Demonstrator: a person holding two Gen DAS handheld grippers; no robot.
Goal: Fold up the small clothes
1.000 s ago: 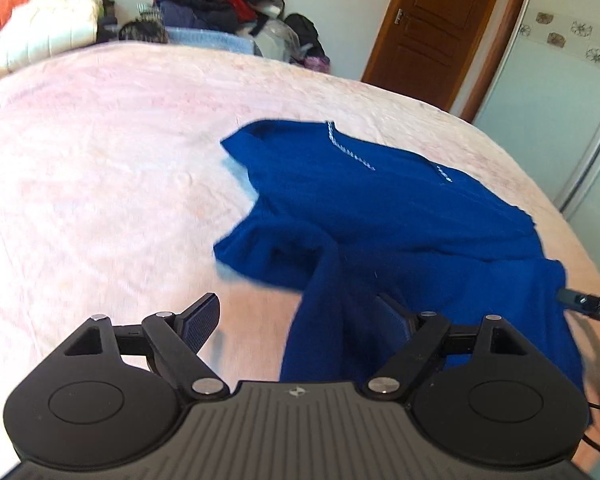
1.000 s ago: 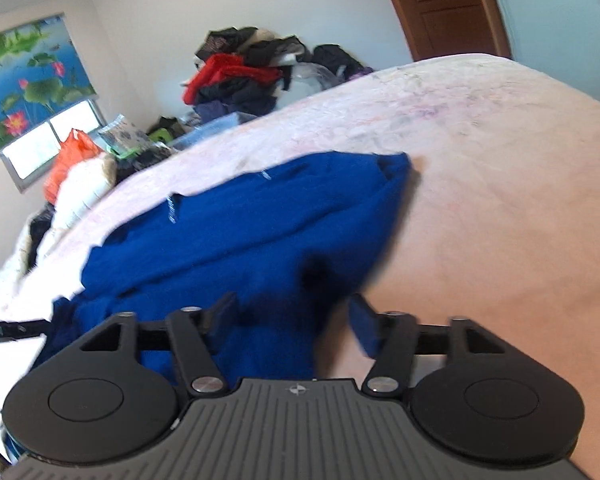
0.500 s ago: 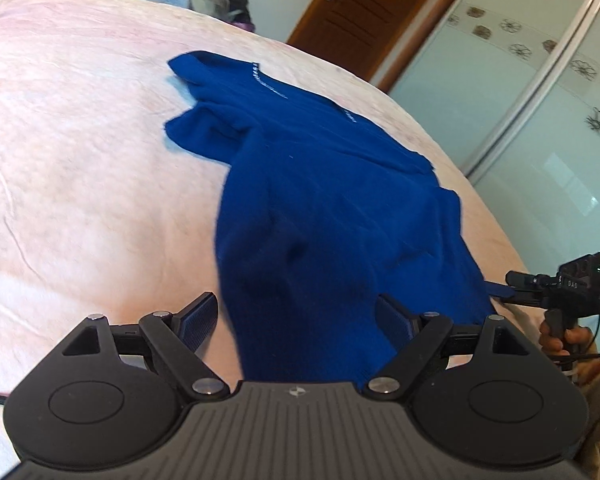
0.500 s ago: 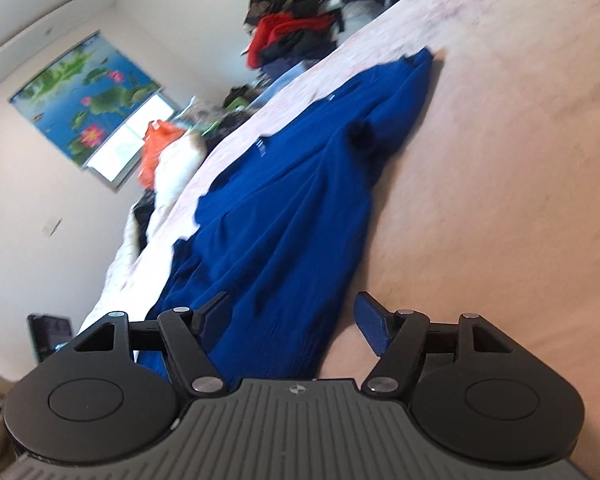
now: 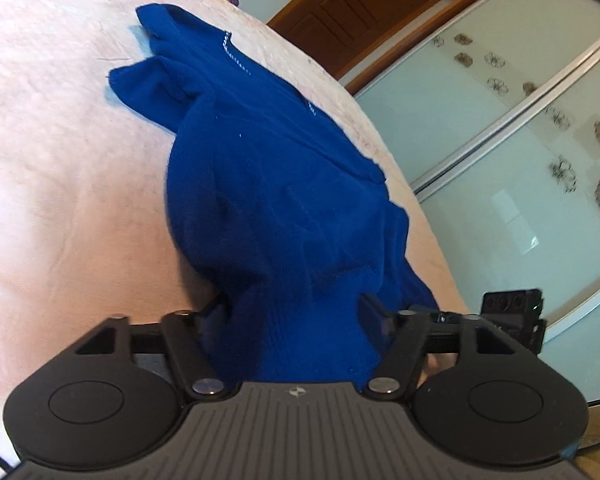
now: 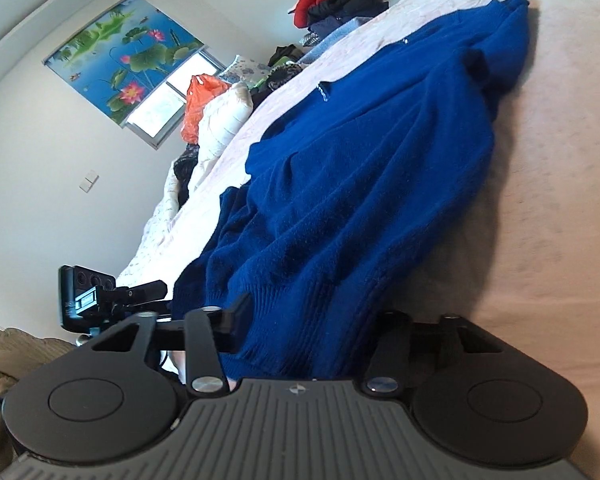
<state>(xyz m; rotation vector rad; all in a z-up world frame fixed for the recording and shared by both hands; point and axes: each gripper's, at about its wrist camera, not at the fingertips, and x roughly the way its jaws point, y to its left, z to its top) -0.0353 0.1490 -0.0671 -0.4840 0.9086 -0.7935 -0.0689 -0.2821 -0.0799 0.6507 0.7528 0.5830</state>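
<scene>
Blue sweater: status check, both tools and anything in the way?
Left tool and right tool jaws just closing, blue sweater hem bunched between each. Sweater partly spread on pink bedspread. Nothing in the way.

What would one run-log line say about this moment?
step: grab hem | left tool: closing on blue sweater | right tool: closing on hem | bed: sweater spread out

I am reading no legible text, numbers or brand names in either wrist view | I am seeing only a small wordless emblem on the ribbed housing of the left gripper (image 5: 295,311) and of the right gripper (image 6: 306,322) | I am finding no readable label on the blue sweater (image 5: 268,200)
</scene>
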